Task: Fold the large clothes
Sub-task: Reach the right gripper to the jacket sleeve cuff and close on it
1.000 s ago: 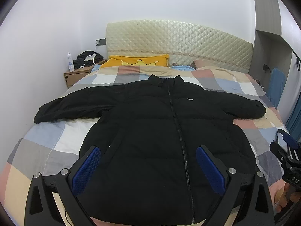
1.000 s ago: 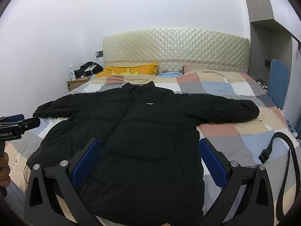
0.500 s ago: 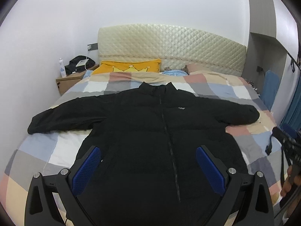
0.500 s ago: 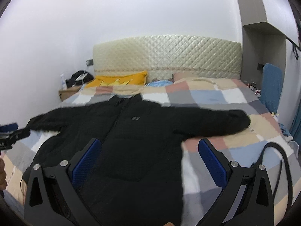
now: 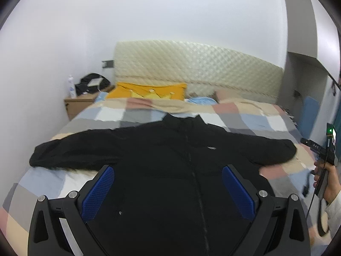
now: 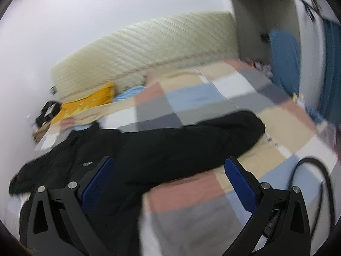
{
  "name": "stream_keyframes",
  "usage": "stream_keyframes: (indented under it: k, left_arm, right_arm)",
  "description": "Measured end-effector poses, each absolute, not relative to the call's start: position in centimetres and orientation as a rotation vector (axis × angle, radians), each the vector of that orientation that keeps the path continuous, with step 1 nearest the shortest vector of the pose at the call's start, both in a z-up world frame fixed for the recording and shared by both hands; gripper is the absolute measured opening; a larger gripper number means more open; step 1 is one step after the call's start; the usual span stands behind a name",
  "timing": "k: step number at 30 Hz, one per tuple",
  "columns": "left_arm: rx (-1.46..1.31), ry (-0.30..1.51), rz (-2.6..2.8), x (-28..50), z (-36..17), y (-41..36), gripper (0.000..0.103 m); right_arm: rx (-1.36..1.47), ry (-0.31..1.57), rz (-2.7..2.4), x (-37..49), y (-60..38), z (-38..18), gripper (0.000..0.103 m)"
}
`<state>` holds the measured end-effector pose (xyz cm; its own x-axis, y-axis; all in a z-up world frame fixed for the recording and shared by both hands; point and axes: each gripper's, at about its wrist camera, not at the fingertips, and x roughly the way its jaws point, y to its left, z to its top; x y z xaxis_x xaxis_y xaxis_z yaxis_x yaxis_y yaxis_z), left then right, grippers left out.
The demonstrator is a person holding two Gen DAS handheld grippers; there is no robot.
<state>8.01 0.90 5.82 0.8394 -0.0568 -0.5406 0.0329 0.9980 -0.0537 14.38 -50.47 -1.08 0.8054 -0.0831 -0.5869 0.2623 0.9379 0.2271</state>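
A black padded zip-front jacket (image 5: 170,170) lies front up and flat on a bed covered by a checked quilt of grey, blue, pink and beige squares (image 5: 245,117), collar toward the cream quilted headboard (image 5: 191,64) and both sleeves spread out to the sides. The left gripper (image 5: 168,189) hangs above the jacket's lower body, its blue-padded fingers (image 5: 98,189) wide apart and holding nothing. The right gripper (image 6: 169,183), seen in a blurred and tilted view, is over the jacket's right sleeve (image 6: 202,136), fingers likewise spread and empty. An orange pillow (image 5: 149,90) lies against the headboard, beside a wooden nightstand (image 5: 77,105).
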Motion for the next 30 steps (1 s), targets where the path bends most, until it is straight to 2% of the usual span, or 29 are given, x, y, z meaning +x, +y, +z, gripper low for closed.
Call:
stream_keyframes:
  k: [2,12,15,20,25,27,30]
  left_arm:
    - [-0.026,0.572,-0.031,8.7,4.7,1.1,0.102]
    - [0.026,0.631,0.028,14.7,-0.4,1.2,0.102]
    - [-0.018,0.671,0.055,17.1,-1.2,1.7,0.102]
    - [-0.047,0.618,0.137,19.7,-1.3,2.3,0.102]
    - [-0.068,0.686,0.149,23.1,-4.1,2.1,0.102]
    - [-0.059,0.726,0.154,24.2,-5.2,1.7,0.102]
    - [-0.054,0.732,0.147,24.8,-5.9,1.2,0.102]
  right_arm:
    - [0.378,0.606,-0.237,16.3,-53.3,-3.3,0.098]
    - [0.61,0.499,-0.537,20.9,-66.2,-11.8,0.098]
    - [0.644,0.474,-0.531,22.2,-68.3,-13.5,0.098]
    - [0.631,0.477,-0.578,24.1,-70.0,-15.6,0.098]
    - [0.639,0.506,-0.534,26.0,-71.7,-17.5,0.097]
    - [0.657,0.502,-0.511,26.5,-71.9,-18.2,0.09]
    - [0.617,0.507,-0.492,27.0,-71.5,-19.2,0.074]
